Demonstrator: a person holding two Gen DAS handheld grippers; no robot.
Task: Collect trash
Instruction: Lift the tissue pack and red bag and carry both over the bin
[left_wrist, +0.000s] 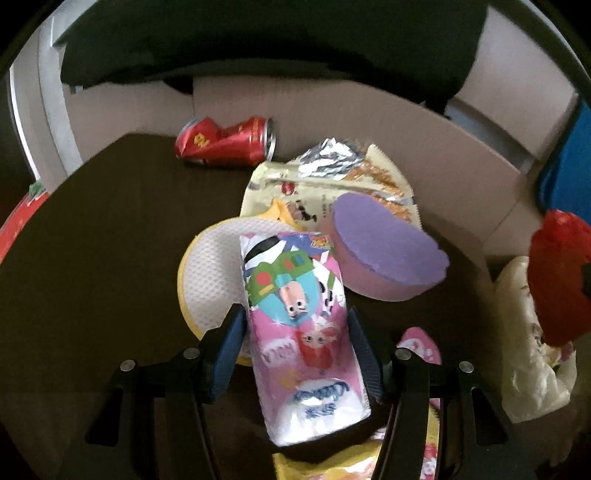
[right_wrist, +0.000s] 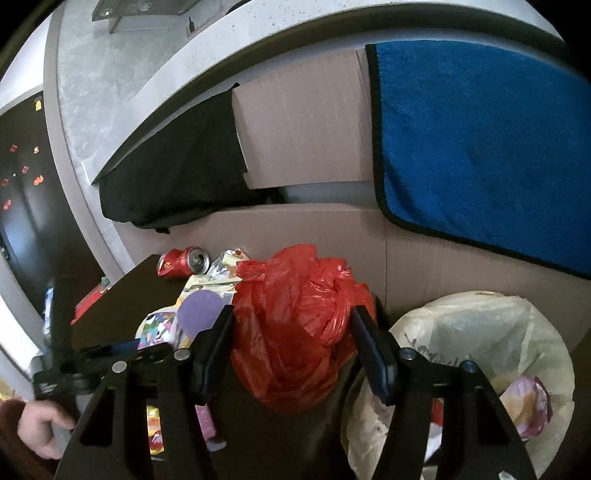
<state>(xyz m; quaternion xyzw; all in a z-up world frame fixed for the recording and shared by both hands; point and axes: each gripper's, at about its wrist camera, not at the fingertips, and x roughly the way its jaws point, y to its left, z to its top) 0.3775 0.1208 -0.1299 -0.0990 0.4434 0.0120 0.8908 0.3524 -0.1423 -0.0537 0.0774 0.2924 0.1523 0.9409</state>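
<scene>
Trash lay scattered over a dark surface backed by cardboard. A tissue pack printed with cartoon figures sat lengthwise between the jaws of the left gripper, whose blue pads pressed against both of its long sides, so the pack was clamped and stuck out past the fingertips. Just beyond it were a yellow-rimmed white mesh sponge to the left and a purple sponge to the right, the purple one overlapping a torn snack wrapper with a foil lining. Farther back, near the cardboard, a crushed red can lay on its side.

From the right wrist, a crumpled red plastic bag filled the gap between the jaws of the right gripper; the pads met its sides, holding it, though the bag's bulk hid the exact contact on the right pad. To the right of that stood an open pale plastic bag with wrappers inside. A blue towel hung over the cardboard behind. A hand gripping the left tool's handle showed at the lower left.
</scene>
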